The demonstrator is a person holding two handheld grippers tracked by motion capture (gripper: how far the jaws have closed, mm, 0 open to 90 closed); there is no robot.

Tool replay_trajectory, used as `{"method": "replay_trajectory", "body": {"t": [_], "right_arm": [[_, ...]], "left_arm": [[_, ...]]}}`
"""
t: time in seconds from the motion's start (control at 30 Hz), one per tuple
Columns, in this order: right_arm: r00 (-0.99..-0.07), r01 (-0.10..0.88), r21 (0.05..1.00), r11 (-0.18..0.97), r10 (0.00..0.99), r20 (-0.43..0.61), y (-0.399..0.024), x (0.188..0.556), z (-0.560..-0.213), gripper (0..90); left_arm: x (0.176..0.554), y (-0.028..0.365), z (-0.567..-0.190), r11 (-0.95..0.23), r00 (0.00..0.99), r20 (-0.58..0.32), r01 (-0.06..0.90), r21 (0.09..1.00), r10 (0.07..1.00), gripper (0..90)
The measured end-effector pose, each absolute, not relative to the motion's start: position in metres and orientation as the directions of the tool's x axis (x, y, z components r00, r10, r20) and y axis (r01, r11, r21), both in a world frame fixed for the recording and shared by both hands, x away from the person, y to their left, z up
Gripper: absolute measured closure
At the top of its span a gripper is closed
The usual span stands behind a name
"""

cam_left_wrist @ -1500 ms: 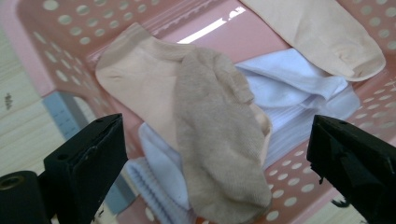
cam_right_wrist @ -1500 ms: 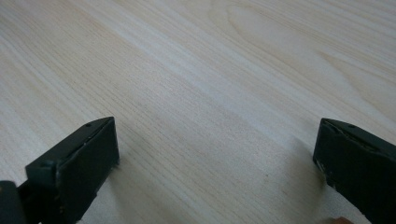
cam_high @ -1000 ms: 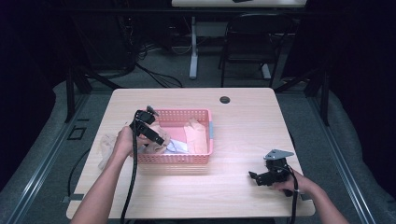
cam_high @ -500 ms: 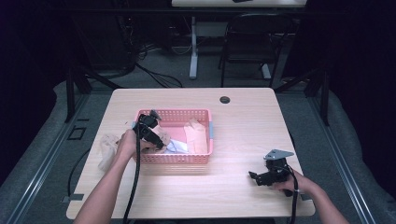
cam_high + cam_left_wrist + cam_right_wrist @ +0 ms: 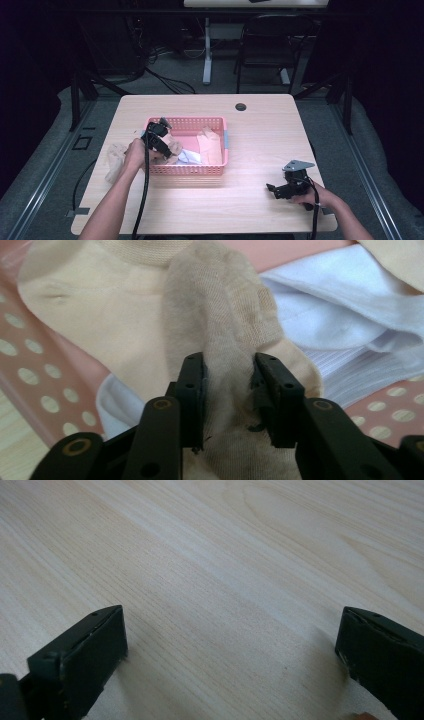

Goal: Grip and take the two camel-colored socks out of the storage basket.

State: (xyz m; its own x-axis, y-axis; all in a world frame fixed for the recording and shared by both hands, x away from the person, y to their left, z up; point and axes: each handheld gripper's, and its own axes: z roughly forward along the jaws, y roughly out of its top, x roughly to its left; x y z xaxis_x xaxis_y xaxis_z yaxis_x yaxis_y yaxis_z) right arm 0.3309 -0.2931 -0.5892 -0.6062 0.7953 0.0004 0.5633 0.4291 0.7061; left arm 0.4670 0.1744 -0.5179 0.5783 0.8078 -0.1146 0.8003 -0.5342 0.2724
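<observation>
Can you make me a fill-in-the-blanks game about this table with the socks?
1. The socks lie in a basket whose colour is ____.
2. The left gripper has its jaws pressed on a beige ____.
3. The right gripper has wide jaws, and between them there is bare ____.
4. Under the beige sock and to its right lies a sock coloured ____.

Missing words: pink; sock; table; white
</observation>
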Motion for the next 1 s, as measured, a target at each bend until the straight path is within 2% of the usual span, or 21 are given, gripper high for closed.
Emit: {"method": "replay_trajectory", "body": {"t": [0.4, 1.0], "right_arm": [[-0.608, 0.565, 0.7, 0.437, 0.794, -0.005, -0.294, 0.331, -0.589, 0.0], [-0.604, 0.565, 0.706, 0.427, 0.797, 0.001, -0.293, 0.331, -0.589, 0.0]], "left_arm": [[0.463, 0.181, -0.508, -0.525, 0.58, -0.098, 0.786, 0.325, 0.808, 77.2], [0.456, 0.185, -0.473, -0.538, 0.61, -0.075, 0.744, 0.396, 0.789, 79.5]]}}
